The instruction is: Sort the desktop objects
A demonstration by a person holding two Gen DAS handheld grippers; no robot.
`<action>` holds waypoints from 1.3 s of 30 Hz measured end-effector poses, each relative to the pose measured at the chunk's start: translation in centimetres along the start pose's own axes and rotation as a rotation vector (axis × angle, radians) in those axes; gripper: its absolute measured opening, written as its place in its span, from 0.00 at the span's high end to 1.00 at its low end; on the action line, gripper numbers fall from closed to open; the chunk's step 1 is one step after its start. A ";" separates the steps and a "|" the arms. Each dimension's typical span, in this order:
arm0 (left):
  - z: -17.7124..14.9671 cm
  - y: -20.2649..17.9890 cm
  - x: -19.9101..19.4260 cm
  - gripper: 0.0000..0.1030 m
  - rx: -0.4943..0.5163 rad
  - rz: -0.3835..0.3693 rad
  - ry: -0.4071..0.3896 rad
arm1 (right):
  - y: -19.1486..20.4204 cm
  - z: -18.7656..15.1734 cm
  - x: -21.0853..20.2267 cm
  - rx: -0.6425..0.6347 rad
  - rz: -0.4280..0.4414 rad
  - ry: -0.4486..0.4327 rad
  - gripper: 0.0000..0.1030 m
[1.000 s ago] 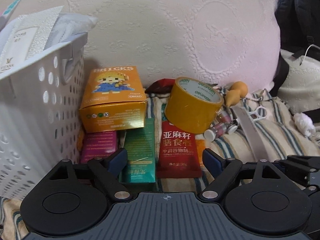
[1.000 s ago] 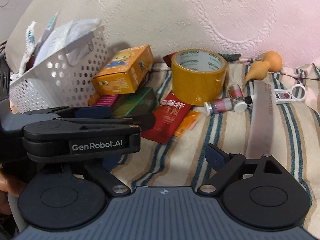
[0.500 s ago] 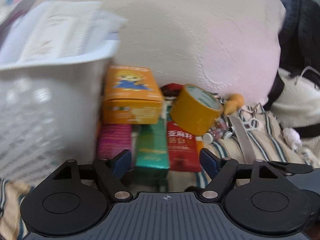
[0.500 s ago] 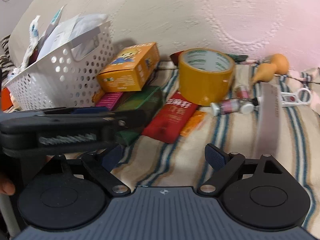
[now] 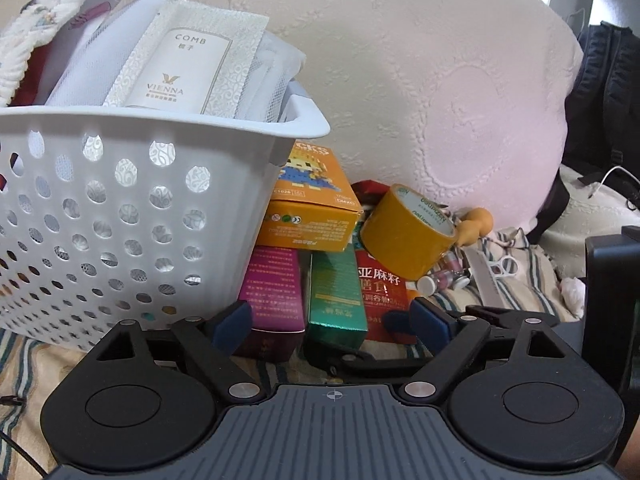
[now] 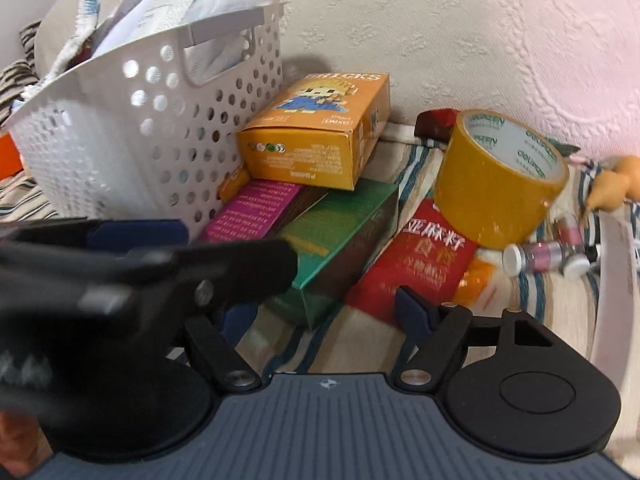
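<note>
Comb packet [image 5: 180,68] legible in left view only, basket [image 5: 120,216]

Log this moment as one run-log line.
left gripper: open, empty | right gripper: open, empty | nearest: green box | white basket: full

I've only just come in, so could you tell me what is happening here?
A person is sorting clutter on a striped cloth with two handheld grippers. Both the left gripper and the right gripper are open and empty, aimed at a pile beside the white basket, which already holds packets. The green box lies nearest between the left fingers, under the orange bricks box. The yellow tape roll rests on a red packet.
</note>
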State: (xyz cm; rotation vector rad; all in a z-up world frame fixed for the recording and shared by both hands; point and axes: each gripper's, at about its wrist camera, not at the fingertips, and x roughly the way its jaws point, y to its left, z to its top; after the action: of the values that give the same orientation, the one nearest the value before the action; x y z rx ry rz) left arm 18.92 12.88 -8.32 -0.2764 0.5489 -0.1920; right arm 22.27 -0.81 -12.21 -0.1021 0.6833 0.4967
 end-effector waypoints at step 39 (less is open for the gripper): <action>0.6 -1.3 0.5 0.11 -0.078 -0.020 0.021 | -1.5 -0.2 -1.7 0.038 0.012 -0.041 0.49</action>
State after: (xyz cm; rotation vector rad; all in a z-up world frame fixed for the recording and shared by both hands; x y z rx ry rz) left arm 19.54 11.69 -7.68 -0.3560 0.5752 -0.1935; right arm 21.71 -2.92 -11.42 -0.0520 0.6533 0.4954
